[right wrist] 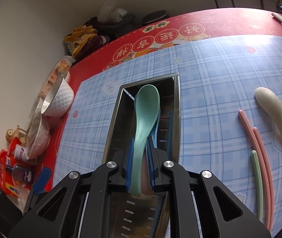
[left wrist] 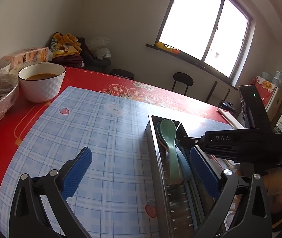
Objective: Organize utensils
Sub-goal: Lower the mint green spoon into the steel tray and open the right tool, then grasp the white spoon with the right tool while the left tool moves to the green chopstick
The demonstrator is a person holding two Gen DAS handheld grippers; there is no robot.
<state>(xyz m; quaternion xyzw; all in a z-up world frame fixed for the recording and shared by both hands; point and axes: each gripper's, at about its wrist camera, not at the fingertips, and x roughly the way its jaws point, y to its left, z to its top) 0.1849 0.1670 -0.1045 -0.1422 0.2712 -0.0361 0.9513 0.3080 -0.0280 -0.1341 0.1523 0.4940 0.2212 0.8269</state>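
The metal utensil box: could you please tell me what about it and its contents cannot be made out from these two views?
- Metal box, near end: cut off by the bottom edge in both views.
- Spoons under the green spoon: right wrist view shows only blue and pink edges; their number is unclear.
- Green spoon's handle tip: hidden between the right gripper pads.
- Box's right side, left wrist view: covered by the left gripper finger and the other gripper.

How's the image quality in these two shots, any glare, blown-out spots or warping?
Left wrist view: the window is blown out white, and glare washes the far edge of the red tablecloth. Right wrist view: even light with a soft sheen on the blue plaid mat; the green spoon is sharp. Both views bow straight edges and have dark corners.
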